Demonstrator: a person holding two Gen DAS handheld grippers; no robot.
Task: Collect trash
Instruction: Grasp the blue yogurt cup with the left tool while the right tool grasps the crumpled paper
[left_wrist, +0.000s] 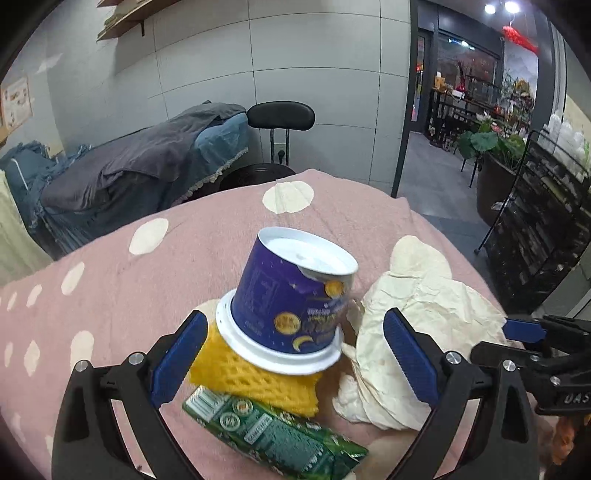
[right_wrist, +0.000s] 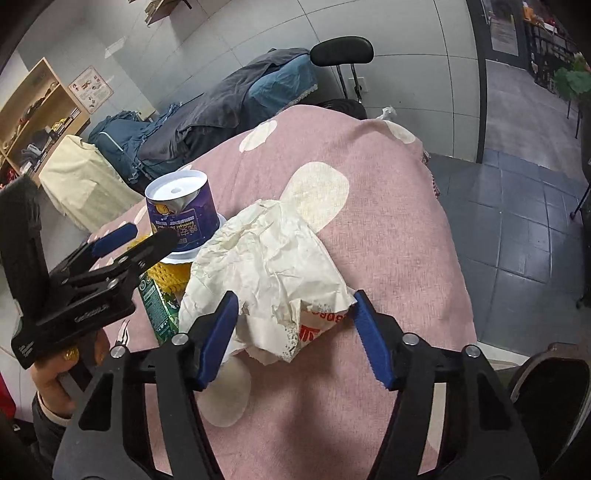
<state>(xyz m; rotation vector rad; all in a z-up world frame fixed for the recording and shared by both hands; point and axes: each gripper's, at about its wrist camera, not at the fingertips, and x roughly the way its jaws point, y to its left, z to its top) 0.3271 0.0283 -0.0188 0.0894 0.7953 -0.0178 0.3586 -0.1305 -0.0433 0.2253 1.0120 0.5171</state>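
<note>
An upturned purple cup (left_wrist: 295, 295) (right_wrist: 181, 214) stands on a yellow foam net (left_wrist: 255, 380) (right_wrist: 170, 273), with a green carton (left_wrist: 273, 432) (right_wrist: 159, 314) lying in front of it. My left gripper (left_wrist: 295, 354) (right_wrist: 122, 243) is open, its blue pads wide on either side of the cup and net, touching neither. To the right lies a crumpled cream paper wrapper (left_wrist: 417, 314) (right_wrist: 273, 266) with red print. My right gripper (right_wrist: 295, 332) straddles the wrapper's near end, a pad at each side, and I see no squeeze on the paper.
Everything rests on a pink cloth with cream spots (left_wrist: 110, 295) (right_wrist: 369, 240) that drops off at the far and right edges. Beyond are a black chair (left_wrist: 280, 116), a cot under grey covers (left_wrist: 129, 166) and a dark rack (left_wrist: 535, 221). A hand (right_wrist: 48, 384) holds the left gripper.
</note>
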